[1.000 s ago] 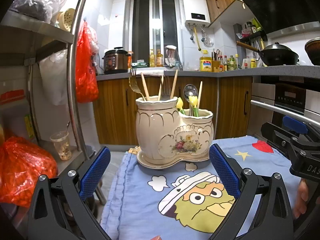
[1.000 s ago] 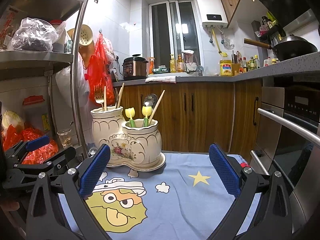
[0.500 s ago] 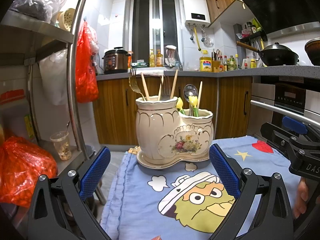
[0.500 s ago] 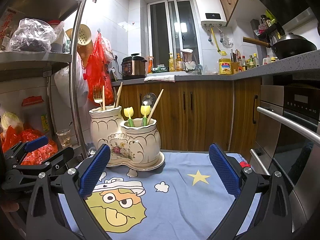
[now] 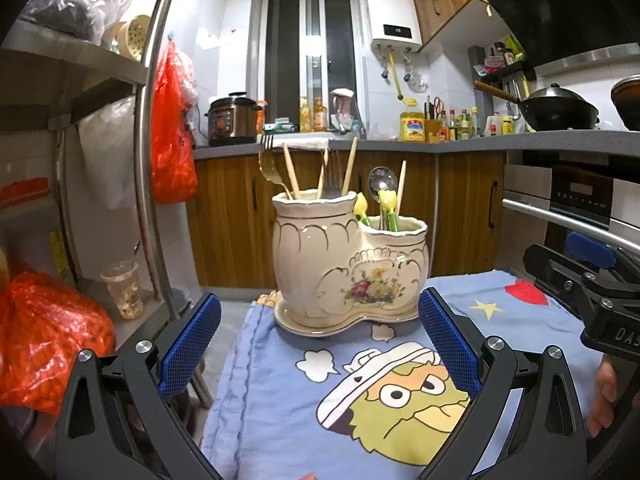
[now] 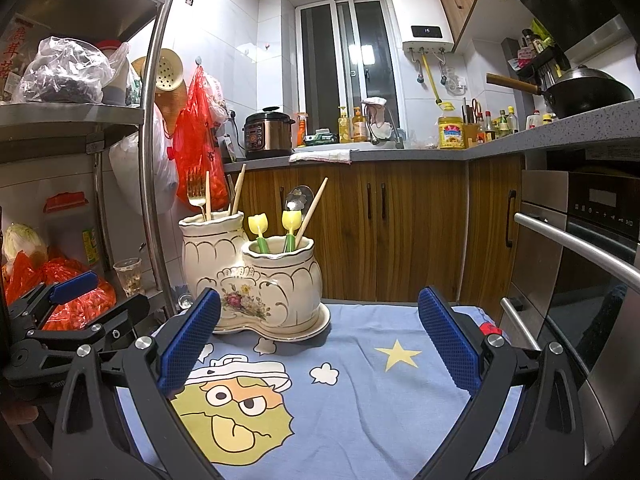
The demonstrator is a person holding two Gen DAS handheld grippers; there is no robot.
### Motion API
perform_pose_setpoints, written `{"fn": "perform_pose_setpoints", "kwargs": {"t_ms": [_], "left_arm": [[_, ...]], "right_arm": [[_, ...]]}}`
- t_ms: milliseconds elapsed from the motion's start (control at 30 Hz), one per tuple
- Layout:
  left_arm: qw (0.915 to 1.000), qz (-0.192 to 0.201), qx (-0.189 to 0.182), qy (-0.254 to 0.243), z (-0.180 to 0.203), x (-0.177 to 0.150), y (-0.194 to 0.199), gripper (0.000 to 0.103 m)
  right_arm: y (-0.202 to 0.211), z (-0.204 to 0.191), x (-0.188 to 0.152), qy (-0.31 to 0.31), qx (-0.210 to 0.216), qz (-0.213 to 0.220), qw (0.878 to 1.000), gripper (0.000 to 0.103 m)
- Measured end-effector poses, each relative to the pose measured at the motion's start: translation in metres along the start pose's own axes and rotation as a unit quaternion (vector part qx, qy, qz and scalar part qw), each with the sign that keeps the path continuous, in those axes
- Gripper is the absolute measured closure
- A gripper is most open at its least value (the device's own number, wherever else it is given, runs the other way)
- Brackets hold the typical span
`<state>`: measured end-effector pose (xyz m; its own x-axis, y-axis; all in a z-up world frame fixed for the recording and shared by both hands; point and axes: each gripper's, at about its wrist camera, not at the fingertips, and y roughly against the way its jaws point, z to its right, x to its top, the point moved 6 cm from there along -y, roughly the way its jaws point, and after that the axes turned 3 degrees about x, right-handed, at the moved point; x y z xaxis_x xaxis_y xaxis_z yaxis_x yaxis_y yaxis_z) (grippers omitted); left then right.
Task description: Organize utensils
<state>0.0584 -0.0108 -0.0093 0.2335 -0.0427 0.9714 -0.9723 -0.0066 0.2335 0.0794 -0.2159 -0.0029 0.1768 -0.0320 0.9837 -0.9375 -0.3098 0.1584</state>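
- My left gripper [image 5: 320,344] is wide open and holds nothing. Its blue pads [image 5: 190,344] sit low, just above the blue cartoon cloth [image 5: 280,400].
- My right gripper [image 6: 318,344] is wide open too, and it is empty. It hangs over the same cloth, to the right of the left one.
- Straight ahead of my left fingers, a bit past the tips, stands the cream double holder [image 5: 348,268] on its saucer [image 5: 316,326]. From my right fingers it is ahead and to the left.
- The tall cup holds a gold fork [image 5: 269,164], another fork and wooden chopsticks [image 5: 291,172]. The short cup holds a metal spoon [image 5: 382,180], one chopstick and two yellow tulip-top sticks [image 6: 258,226].
- I think a fast reach could bump the holder. It looks heavy and hard, so it could slide off its saucer or crack.
- The handles are thin and close together. My wide fingers could catch two at once, or tip one out.
- The cloth could bunch up if a pad drags on it, and that would pull the holder along.
- My two grippers are near each other, so they could knock together.
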Motion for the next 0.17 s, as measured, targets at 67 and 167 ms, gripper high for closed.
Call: {"fn": "perform_pose_setpoints", "kwargs": {"t_ms": [67,167], "left_arm": [[1.0,-0.008,-0.002,0.002,-0.0014,-0.0016,-0.0024,0.005],[0.9999,-0.013,0.0,0.004,-0.0024,-0.0024,-0.0047,0.005]], "right_arm": [[-0.0002,0.0001,-0.0003,0.0,0.0,-0.001,1.0,0.005],[-0.0015,0.0017,-0.0005,-0.002,0.001,-0.002,1.0,0.005]]}}
